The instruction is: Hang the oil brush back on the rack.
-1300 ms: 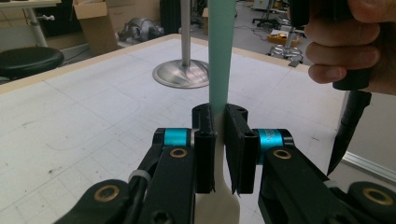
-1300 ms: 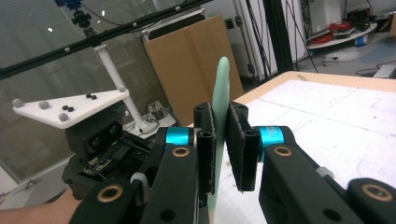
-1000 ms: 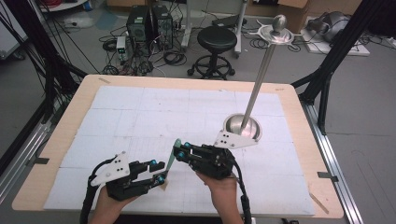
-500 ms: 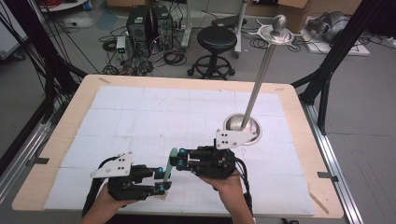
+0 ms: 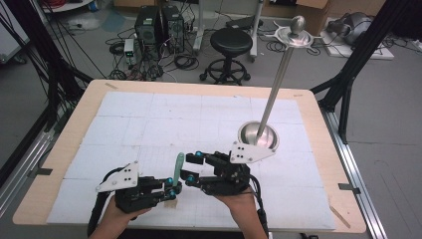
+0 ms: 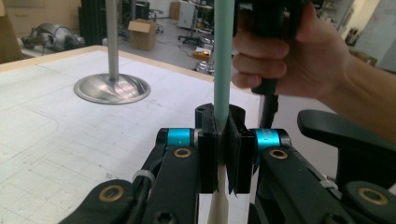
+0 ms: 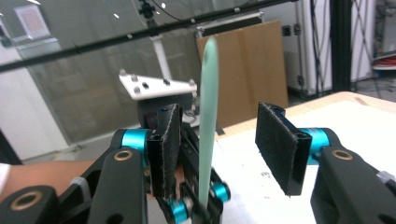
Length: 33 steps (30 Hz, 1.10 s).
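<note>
Two tools: left tool [image 5: 170, 188] pinches green stick [image 5: 179, 163]; no labels legible.

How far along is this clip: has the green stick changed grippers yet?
Done: the left gripper is clamped on the green stick, holding it upright. In hand: the right gripper stands open around it, not gripping. Left: closing, then likely the metal stand.

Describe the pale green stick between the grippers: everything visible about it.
The pale green stick is slim, flat and smooth, plastic-looking, with a rounded tip that has a small hole. It stands nearly upright above the table. The left gripper has its jaws shut on the lower part, where the stick turns cream-white. The right gripper is open, its pads to either side of the stick without touching.
</note>
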Motion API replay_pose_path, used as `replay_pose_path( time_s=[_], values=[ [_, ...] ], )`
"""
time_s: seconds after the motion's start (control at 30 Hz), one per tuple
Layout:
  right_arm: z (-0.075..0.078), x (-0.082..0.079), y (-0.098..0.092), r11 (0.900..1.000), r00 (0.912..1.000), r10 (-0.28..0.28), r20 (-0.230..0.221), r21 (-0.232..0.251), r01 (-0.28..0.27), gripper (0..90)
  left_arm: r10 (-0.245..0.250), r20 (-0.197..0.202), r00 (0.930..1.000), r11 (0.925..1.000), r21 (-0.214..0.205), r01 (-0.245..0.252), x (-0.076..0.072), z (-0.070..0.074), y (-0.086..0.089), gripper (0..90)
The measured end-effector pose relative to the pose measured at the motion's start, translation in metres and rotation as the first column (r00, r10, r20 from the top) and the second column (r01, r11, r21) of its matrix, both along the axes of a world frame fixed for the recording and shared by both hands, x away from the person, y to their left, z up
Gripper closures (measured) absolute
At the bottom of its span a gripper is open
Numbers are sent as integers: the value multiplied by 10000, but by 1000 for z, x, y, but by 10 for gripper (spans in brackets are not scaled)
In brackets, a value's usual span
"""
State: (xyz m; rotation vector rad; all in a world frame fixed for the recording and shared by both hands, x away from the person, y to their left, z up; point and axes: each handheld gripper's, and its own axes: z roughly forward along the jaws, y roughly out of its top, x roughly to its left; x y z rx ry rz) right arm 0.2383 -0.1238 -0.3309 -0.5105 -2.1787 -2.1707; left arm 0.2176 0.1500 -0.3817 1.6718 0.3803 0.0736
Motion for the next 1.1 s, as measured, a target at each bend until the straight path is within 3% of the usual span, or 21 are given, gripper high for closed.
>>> replay_pose_path(
  time_s=[0.17, 0.27, 0.33, 0.37, 0.4, 0.43, 0.47, 0.57, 0.63, 0.67, 0.7, 0.73, 0.83, 0.87, 0.9, 0.93, 1.0, 1.07, 1.1],
  values=[
    [-3, -1, 7, 9999, 10000, 54, 48, -119, -53, 550, -179, -83, 9998, 9998, -134, 178, 0, -1, -3, 842],
    [-3, -2, 9, 9993, 9992, 387, 121, -11, -387, 812, -309, -17, 9995, 9994, -152, 309, 0, -2, -6, 841],
    [-3, -1, 8, 9993, 9993, 361, -6, 128, -361, 825, -247, -32, 9997, 9995, -193, 246, 0, -2, -7, 835],
    [-3, 0, 7, 9994, 9995, 318, -87, 132, -317, 827, -155, -5, 9999, 9997, -164, 155, 1, -2, -6, 807],
    [-3, 0, 7, 9994, 9995, 318, -87, 132, -317, 827, -155, -5, 9999, 9997, -164, 155, 1, -2, -6, 722],
    [-2, 0, 5, 10000, 10000, 27, -33, 62, -27, 830, 6, -4, 10000, 10000, -55, -6, 2, -2, -5, 722],
    [0, 2, -2, 9989, 9989, -452, -120, -98, 451, 831, 399, 141, 9991, 9990, 175, -401, 3, -2, 1, 602],
    [3, 7, -12, 9956, 9954, -931, -224, -106, 929, 831, 800, 176, 9966, 9967, 147, -802, 6, -3, 10, 523],
    [8, 12, -22, 9898, 9895, -1424, -258, -110, 1421, 831, 1255, 223, 9918, 9921, 20, -1256, 9, -4, 22, 462],
    [13, 16, -31, 9818, 9815, -1898, -232, -137, 1895, 831, 1503, 189, 9885, 9886, -36, -1502, 11, -4, 28, 397],
    [13, 16, -31, 9818, 9815, -1898, -232, -137, 1895, 831, 1674, 197, 9857, 9859, -71, -1673, 12, -4, 34, 397],
    [19, 20, -38, 9745, 9745, -2236, -185, -237, 2231, 831, 1875, 212, 9820, 9822, -161, -1872, 13, -5, 39, 356],
    [25, 24, -44, 9704, 9708, -2395, -134, -364, 2389, 831, 2382, 175, 9710, 9710, -254, -2378, 16, -7, 54, 317],
    [32, 28, -50, 9662, 9672, -2541, -36, -466, 2536, 831, 2610, 208, 9651, 9653, -75, -2609, 18, -9, 61, 286],
    [36, 30, -54, 9652, 9664, -2569, -33, -513, 2564, 831, 2610, 208, 9651, 9653, -75, -2609, 18, -9, 61, 269],
    [39, 32, -57, 9637, 9650, -2622, 12, -522, 2619, 830, 2850, 196, 9583, 9585, -7, -2851, 19, -12, 66, 248],
    [47, 37, -64, 9604, 9624, -2717, 61, -616, 2715, 831, 2950, 154, 9554, 9555, 3, -2950, 20, -13, 69, 213],
    [51, 39, -67, 9587, 9609, -2765, 113, -654, 2767, 831, 3257, 95, 9454, 9453, 171, -3258, 21, -15, 71, 171],
    [59, 43, -73, 9561, 9586, -2843, 128, -702, 2845, 831, 3243, 114, 9459, 9457, 191, -3245, 21, -16, 74, 173]
  ],
)
